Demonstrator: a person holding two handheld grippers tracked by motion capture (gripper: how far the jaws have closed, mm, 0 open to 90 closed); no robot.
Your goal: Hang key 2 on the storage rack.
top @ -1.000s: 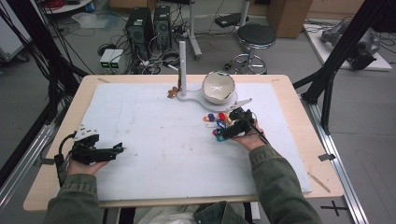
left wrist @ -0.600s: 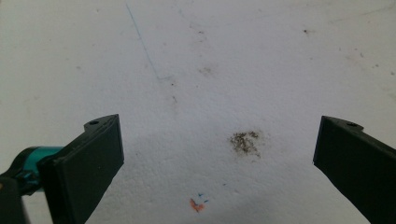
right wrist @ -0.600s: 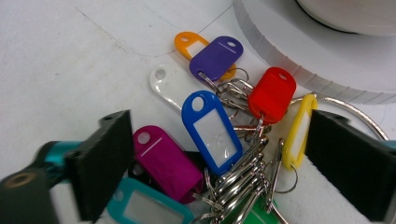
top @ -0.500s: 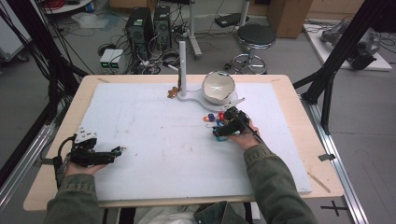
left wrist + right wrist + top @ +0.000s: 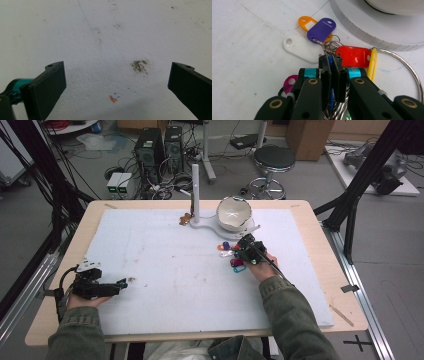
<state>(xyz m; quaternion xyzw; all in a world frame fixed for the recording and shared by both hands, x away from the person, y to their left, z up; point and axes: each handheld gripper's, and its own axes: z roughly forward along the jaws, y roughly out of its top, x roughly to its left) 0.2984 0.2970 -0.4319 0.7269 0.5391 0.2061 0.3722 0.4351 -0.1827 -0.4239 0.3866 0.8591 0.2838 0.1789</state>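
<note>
White foam sheeting [image 5: 175,265] is covering the wooden table at the frame's centre. At lower left of the high view, the left gripper [image 5: 121,283] is resting on it, jaws spread wide over bare foam. Right of centre, the right gripper [image 5: 331,65] is pinching a blue plastic key tag [image 5: 330,62] in a bunch of coloured plastic key tags [image 5: 322,43] lying beside the white round stand base [image 5: 372,27].

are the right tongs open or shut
Shut: the right tongs have their jaws pressed together on a blue tag from the bunch of key tags.
</note>
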